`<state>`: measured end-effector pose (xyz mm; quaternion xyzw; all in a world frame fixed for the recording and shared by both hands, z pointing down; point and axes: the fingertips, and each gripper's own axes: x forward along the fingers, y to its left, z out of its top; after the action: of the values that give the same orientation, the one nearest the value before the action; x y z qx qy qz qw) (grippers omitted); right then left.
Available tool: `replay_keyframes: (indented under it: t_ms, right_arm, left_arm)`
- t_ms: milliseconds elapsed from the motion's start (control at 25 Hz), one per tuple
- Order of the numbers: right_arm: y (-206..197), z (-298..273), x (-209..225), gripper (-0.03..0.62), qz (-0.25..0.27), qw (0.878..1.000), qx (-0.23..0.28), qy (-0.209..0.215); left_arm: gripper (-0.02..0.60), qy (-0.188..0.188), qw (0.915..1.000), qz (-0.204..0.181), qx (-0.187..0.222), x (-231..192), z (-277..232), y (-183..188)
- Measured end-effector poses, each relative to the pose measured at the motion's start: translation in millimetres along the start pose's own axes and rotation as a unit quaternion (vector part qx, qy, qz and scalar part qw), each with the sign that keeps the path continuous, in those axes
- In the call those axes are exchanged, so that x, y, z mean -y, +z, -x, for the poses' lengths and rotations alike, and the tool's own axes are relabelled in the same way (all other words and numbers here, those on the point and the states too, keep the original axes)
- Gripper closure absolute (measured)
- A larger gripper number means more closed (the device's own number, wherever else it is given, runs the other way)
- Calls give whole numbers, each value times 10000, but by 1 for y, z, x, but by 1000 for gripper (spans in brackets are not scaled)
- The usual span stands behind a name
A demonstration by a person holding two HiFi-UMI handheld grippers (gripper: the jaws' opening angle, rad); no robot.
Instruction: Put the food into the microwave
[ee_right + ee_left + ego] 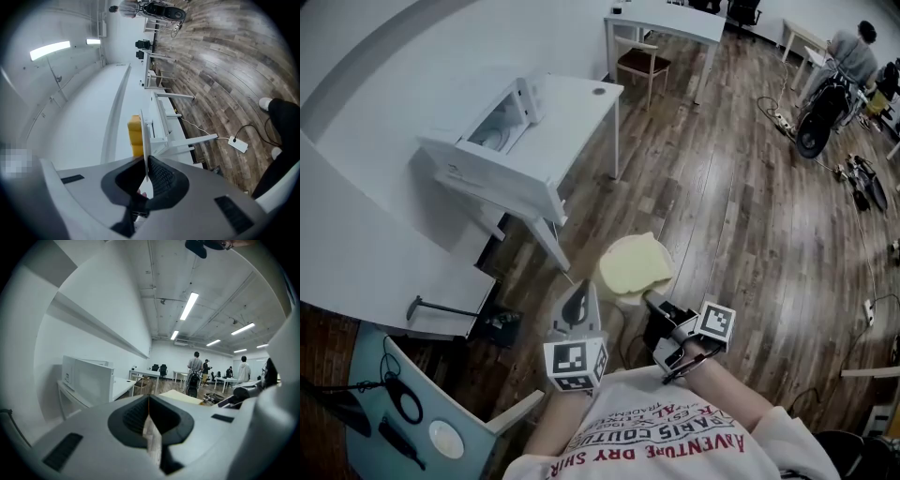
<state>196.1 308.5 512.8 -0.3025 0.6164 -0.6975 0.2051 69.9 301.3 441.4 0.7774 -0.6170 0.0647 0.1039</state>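
A pale plate of yellow food (pixel 635 265) hangs over the wooden floor, with my right gripper (pixel 654 305) shut on its near rim. In the right gripper view the plate (pixel 144 140) shows edge-on between the pads, the yellow food (pixel 135 136) on its left face. My left gripper (pixel 579 291) is beside it on the left, shut and holding nothing. The white microwave (pixel 502 141) stands on a white table (pixel 581 103) ahead to the left, its door open. From the left gripper view the microwave (pixel 86 380) is at the left and the plate (pixel 180 396) just beyond the shut jaws.
A white counter (pixel 356 272) runs along the left. A chair (pixel 642 61) and another table stand further back. People (pixel 853 47) and equipment are at the far right, with cables on the floor (pixel 862 183). A desk with small items (pixel 412 412) is at lower left.
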Motion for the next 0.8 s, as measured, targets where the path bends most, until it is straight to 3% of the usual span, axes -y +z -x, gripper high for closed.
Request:
replay_keyframes:
  t_ms: [800]
  right_arm:
    - [254,-87,-48,571,229,9940,-1066,-40]
  left_arm:
    - [574,1143,9930,267,100,48,-216,61]
